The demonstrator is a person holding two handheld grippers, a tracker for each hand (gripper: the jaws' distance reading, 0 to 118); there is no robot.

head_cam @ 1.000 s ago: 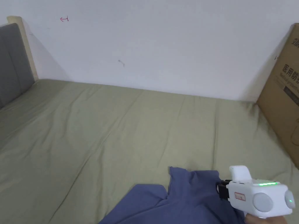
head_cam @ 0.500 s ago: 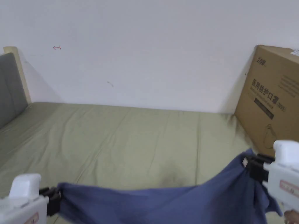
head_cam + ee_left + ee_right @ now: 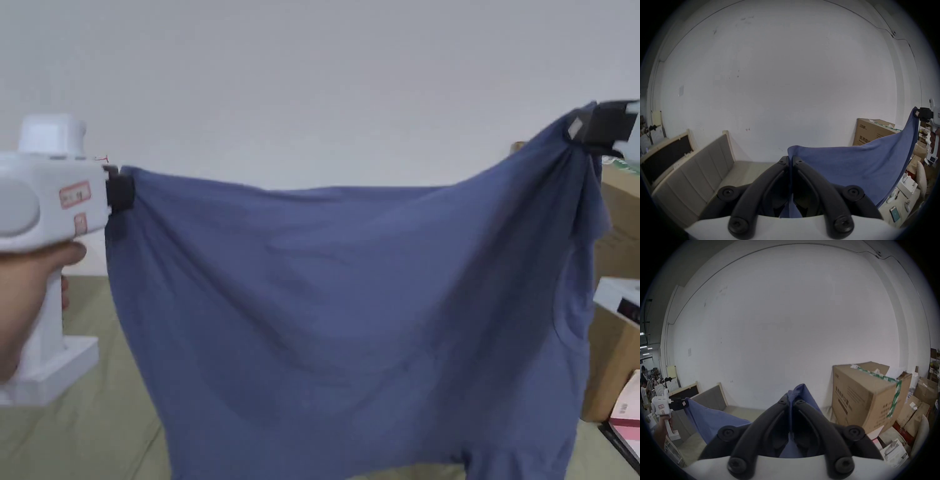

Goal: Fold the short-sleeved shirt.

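Observation:
A blue short-sleeved shirt (image 3: 350,312) hangs spread in the air, stretched between both grippers in front of the white wall. My left gripper (image 3: 122,187) is shut on its upper left corner, and blue cloth (image 3: 851,164) runs out from between its jaws (image 3: 790,160) in the left gripper view. My right gripper (image 3: 578,128) is shut on the upper right corner, held a little higher. Its jaws press on a bunched fold of the shirt (image 3: 799,391) in the right gripper view (image 3: 791,400). The shirt's lower part hangs below the head view's edge.
The olive-green bed (image 3: 75,431) lies below and behind the shirt, with a grey padded headboard (image 3: 693,168) at its left. A large cardboard box (image 3: 867,399) stands at the right end of the bed, with more boxes and clutter (image 3: 916,412) beside it.
Both grippers have risen from just above the bed to chest height, lifting the shirt so it hangs spread. The head camera has tilted up too.

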